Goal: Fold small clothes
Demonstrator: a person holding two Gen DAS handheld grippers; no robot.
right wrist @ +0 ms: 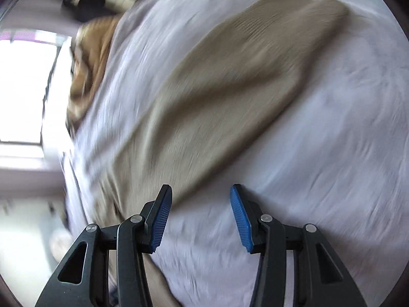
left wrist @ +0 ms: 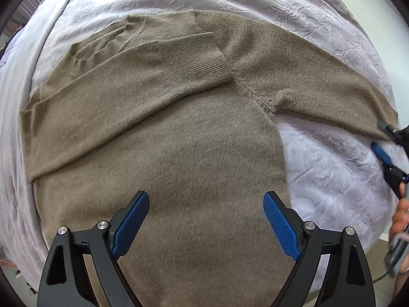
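A tan knit sweater (left wrist: 158,138) lies flat on a pale lilac bedspread (left wrist: 332,168). One sleeve is folded across the chest toward the left; the other sleeve (left wrist: 332,76) stretches out to the right. My left gripper (left wrist: 206,197) is open and empty, hovering over the sweater's body. My right gripper (left wrist: 381,138) shows at the right edge of the left wrist view, open at the end of the outstretched sleeve. In the blurred right wrist view the right gripper (right wrist: 200,192) is open at the edge of that sleeve (right wrist: 230,89), holding nothing.
The bedspread (right wrist: 319,153) covers the whole bed, with embossed flowers. A brown cloth or pillow (right wrist: 89,64) lies at the bed's far side beside a bright window (right wrist: 23,89). The person's hand (left wrist: 400,217) holds the right gripper at the bed's right edge.
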